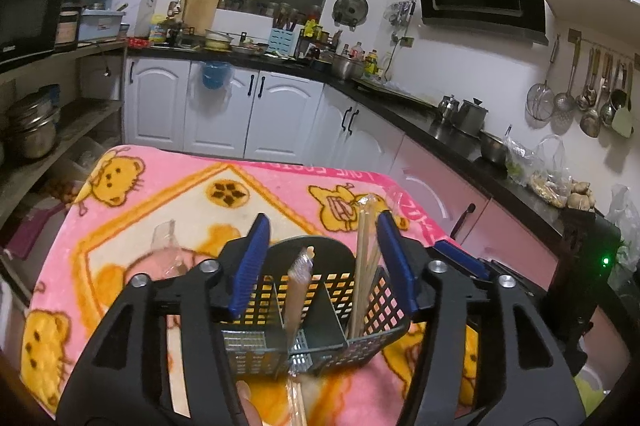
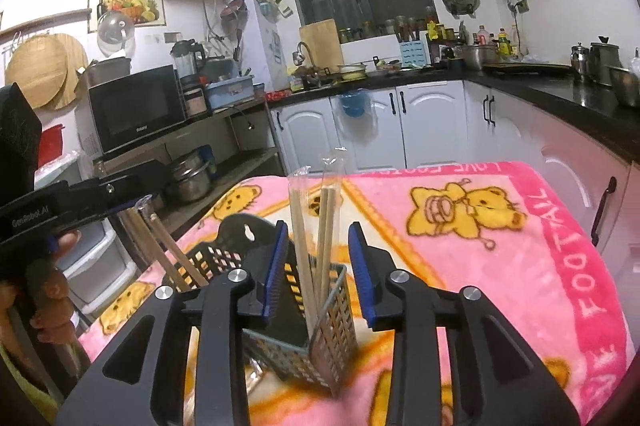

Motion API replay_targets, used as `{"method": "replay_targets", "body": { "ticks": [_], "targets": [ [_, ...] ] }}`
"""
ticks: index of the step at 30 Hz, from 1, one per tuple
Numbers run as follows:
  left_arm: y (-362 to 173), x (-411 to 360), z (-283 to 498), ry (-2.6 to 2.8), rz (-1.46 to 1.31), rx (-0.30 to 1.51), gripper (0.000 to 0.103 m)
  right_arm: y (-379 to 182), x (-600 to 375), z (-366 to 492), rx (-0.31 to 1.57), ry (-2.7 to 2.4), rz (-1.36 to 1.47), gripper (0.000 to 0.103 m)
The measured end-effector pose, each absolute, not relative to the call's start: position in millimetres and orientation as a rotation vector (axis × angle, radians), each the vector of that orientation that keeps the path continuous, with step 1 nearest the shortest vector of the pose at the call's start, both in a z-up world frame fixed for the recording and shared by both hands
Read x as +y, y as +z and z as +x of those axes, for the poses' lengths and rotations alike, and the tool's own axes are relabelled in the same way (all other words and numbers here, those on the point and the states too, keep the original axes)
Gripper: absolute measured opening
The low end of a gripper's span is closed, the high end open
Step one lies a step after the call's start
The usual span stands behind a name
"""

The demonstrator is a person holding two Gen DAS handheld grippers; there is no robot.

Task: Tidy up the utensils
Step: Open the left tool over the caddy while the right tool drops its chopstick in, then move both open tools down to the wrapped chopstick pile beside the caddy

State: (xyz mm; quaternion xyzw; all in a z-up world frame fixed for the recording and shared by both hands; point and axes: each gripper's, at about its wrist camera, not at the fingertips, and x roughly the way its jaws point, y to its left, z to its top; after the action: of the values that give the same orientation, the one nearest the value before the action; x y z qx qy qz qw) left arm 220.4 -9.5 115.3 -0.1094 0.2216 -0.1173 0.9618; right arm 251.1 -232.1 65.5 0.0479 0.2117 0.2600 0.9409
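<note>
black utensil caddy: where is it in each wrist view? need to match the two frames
Left wrist: the caddy sits low centre, between the open jaws, wrapped chopsticks standing in its middle and right compartments.
Right wrist: the caddy is low centre, slightly left, seen from its end, with chopsticks upright between the open jaws.
Shared landmark: the pink bear blanket under it.

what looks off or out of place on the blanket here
One wrapped chopstick pair lies flat on the blanket by the caddy, not standing in a compartment like the others. A clear wrapped item also lies loose left of it.
</note>
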Motion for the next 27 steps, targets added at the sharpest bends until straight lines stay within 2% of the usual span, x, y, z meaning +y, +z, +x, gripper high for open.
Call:
{"method": "replay_targets", "body": {
  "ticks": [7,16,21,27],
  "targets": [
    [113.3,-0.6,207.4,-0.227,-0.246,0.443,0.068,64.1,-235.2,232.9,0.428,0.523,0.072,0.043],
    [110.7,10.2,189.1,-0.221,-0.272,0.440,0.086,60.7,-234.7,208.5,0.436,0.527,0.038,0.049],
    [106.7,15.3,176.2,-0.215,-0.282,0.444,0.092,54.5,-233.3,197.7,0.460,0.532,0.027,0.051],
    [100.1,23.4,164.7,-0.200,-0.299,0.457,0.092,47.2,-232.0,185.3,0.484,0.537,0.013,0.051]
  ]
}}
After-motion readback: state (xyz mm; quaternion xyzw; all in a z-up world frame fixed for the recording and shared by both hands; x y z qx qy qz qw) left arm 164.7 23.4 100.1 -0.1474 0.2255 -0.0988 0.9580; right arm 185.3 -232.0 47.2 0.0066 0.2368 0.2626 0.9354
